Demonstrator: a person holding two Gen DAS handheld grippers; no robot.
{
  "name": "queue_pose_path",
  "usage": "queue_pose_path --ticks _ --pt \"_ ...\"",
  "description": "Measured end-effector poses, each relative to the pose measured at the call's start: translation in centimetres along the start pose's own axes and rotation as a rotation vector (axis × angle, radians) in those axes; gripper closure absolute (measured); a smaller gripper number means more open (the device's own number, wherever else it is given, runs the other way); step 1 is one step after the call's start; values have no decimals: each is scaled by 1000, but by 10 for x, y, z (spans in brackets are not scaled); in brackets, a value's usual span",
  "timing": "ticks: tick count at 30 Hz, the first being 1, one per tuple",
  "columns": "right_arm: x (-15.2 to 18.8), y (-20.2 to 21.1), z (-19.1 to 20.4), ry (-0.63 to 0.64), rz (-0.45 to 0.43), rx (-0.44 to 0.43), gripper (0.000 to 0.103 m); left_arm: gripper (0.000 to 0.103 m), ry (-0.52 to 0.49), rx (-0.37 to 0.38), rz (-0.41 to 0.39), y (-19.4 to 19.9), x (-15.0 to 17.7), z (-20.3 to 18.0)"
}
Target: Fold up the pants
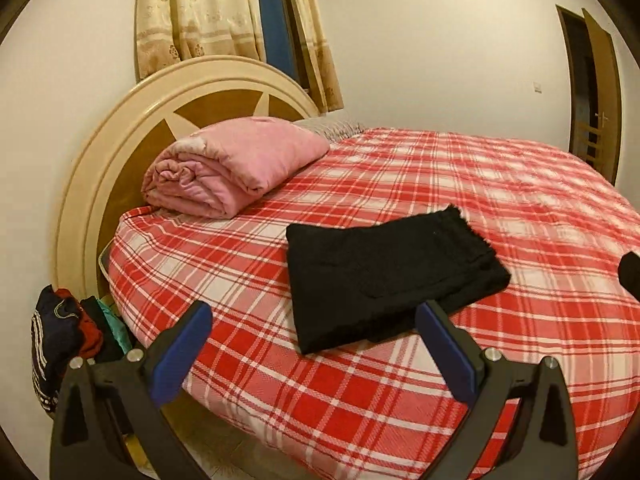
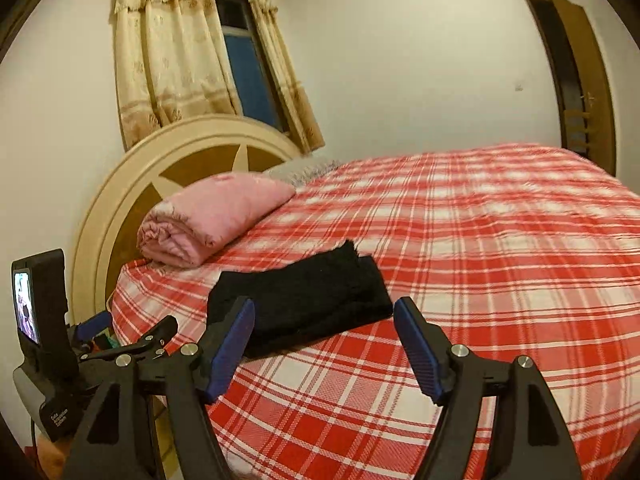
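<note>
While both of your claws hung spread and empty off the near edge of the bed [image 1: 400,400], the pants [image 1: 392,276] lay folded into a black rectangle on the plaid cover, ahead of and below them. Their long axis ran left to right across your view. Your left claw [image 1: 316,334] and right claw [image 2: 324,330] looked about equally near.
</note>
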State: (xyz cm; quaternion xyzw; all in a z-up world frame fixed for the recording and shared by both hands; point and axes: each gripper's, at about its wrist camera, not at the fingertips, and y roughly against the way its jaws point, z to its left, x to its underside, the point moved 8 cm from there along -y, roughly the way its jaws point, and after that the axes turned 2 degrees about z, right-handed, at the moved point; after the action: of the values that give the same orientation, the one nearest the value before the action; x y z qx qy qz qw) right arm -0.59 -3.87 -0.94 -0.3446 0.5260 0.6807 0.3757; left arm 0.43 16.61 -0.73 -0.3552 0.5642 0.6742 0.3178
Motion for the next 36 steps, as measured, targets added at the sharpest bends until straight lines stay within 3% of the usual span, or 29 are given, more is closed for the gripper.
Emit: queue_pose_path --ticks 6,9,13,36 --pt "-18 46 1 7 -111 34 29 0 23 76 -60 31 -11 -8" --pt "-24 61 5 33 -151 53 22 0 2 56 -89 42 -14 -13" --pt "-27 74 6 46 -196 60 21 0 6 55 -106 49 -17 -14" --pt "-23 76 -2 36 -198 72 21 0 -15 -28 -107 52 -17 -14"
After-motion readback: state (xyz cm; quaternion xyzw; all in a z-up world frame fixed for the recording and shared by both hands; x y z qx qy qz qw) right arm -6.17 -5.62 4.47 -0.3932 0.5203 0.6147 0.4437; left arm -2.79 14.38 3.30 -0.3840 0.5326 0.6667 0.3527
